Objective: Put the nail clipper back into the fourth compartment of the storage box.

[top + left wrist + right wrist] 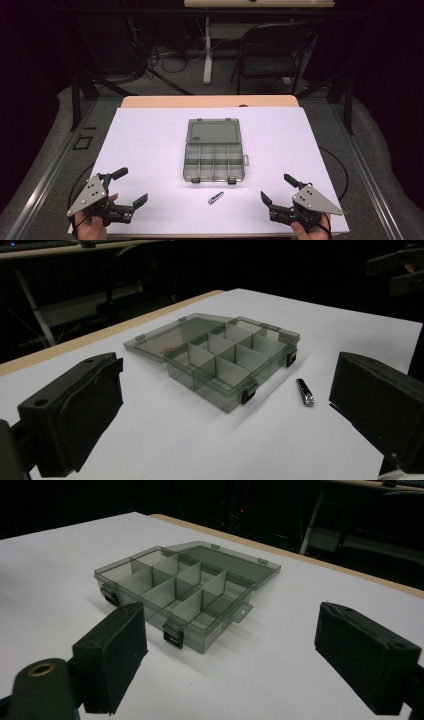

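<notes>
1. The left gripper [131, 186] sits at the near left corner of the white table [150, 145], held by the person's left hand [92, 227]. Its jaws are spread wide with nothing between them.
2. The right gripper [276, 188] sits at the near right corner, held by the right hand [310, 231]. Its jaws are likewise spread wide and grasp nothing.
3. One small metal nail clipper [216, 198] lies flat on the table between the two grippers, a little closer to the right one, touching neither.
4. The clipper lies just in front of the near right corner of the organizer box [212, 162], apart from its wall. In the left gripper view the nail clipper [305, 392] lies beside the box's [227, 365] latch corner.
5. One translucent grey organizer box stands at the middle of the table, its lid [212, 131] folded back flat on the far side.
6. The box is split into eight compartments, two rows of four; all of them look empty.
7. Two dark latches [172, 632] hang on the near wall of the box, seen clearly in the right gripper view.
8. Nothing lies between either gripper and the clipper; the table surface there is bare.
9. Beyond the table, one dark folding chair [270, 52] stands on the floor, next to a white desk leg [207, 55] and loose cables [170, 57].
10. A strip of bare wood [210, 101] shows along the table's far edge.
</notes>
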`<state>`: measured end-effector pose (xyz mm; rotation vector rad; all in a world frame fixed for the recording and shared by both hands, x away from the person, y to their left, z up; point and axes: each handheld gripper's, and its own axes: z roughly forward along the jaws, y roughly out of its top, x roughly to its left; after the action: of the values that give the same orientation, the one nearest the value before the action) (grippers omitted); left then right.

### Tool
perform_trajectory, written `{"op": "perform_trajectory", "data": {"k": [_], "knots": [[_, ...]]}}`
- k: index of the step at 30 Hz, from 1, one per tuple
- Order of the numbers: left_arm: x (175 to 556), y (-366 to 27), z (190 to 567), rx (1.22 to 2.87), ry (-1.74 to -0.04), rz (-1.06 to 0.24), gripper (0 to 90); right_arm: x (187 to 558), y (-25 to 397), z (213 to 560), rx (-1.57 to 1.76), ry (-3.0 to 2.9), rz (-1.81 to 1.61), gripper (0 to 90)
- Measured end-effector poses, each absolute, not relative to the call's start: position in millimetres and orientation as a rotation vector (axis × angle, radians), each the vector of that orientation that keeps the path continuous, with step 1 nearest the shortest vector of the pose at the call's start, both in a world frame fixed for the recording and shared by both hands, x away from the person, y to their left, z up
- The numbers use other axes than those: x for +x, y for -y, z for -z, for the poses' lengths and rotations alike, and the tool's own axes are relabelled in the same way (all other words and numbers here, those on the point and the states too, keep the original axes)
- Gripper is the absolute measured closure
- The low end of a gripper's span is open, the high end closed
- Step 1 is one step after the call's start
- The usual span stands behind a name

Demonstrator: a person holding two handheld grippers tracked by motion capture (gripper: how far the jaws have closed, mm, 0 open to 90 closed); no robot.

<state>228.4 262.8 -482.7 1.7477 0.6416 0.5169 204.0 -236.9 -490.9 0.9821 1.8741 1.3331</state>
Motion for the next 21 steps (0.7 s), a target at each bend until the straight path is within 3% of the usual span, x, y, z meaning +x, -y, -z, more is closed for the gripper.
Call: {"op": "perform_trajectory", "data": {"k": [21], "knots": [[228.8,-263.5,483.9,1.751,-0.67,-0.507,0.4,208.7,223.0,493.8,0.973,-1.966,-1.337,12.8]]}}
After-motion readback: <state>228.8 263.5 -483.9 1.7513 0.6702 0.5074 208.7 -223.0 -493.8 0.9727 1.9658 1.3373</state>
